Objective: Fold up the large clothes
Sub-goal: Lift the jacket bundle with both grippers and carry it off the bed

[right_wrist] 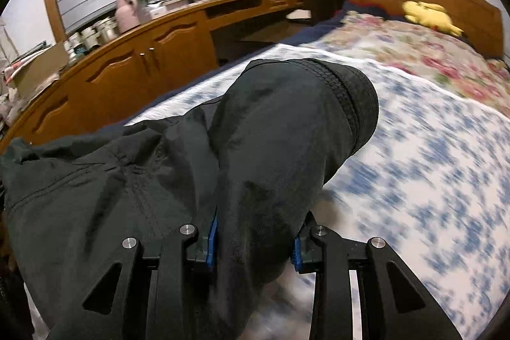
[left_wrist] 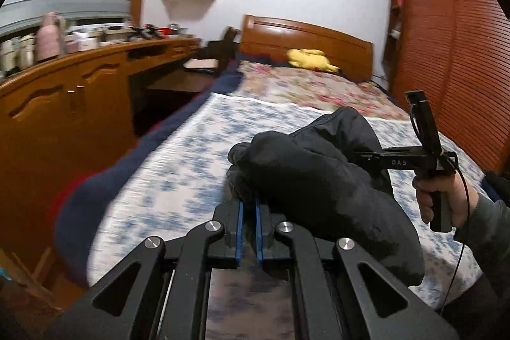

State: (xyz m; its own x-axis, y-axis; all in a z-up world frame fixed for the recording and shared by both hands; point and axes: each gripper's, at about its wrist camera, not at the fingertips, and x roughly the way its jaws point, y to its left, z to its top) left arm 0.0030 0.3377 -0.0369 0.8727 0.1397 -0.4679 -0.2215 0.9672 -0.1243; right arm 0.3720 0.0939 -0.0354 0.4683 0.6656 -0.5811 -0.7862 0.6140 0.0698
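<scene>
- Your left gripper [left_wrist: 249, 207] has its blue pads [left_wrist: 239, 231] drawn nearly together, pinching a thin edge of the black jacket [left_wrist: 322, 180] at their tips.
- From that pinch the jacket bulges up and to the right, hiding the fingertips, and hangs above the bed [left_wrist: 178, 161].
- Your right gripper [right_wrist: 255, 239] is clamped on a thick fold of the jacket [right_wrist: 274, 142]; its pads [right_wrist: 212, 239] stand partly apart with the cloth filling the gap between them.
- In the right wrist view a zipper [right_wrist: 346, 96] runs along the rounded far end of that fold, and the rest of the jacket spreads to the left of the gripper, toward the near edge of the bed [right_wrist: 430, 168].
- In the left wrist view your right hand [left_wrist: 441, 196] grips the handle of the right gripper, at the jacket's right, over the bed.
- The bed wears a blue-and-white cover near you and a floral cover [left_wrist: 306, 85] toward the headboard [left_wrist: 306, 39].
- A yellow plush [left_wrist: 310, 59] lies on the bed just before the headboard.
- A wooden cabinet [left_wrist: 67, 104] runs along the bed's left side; a wardrobe [left_wrist: 452, 53] stands on its right.
- The bed is blurred in both views.
</scene>
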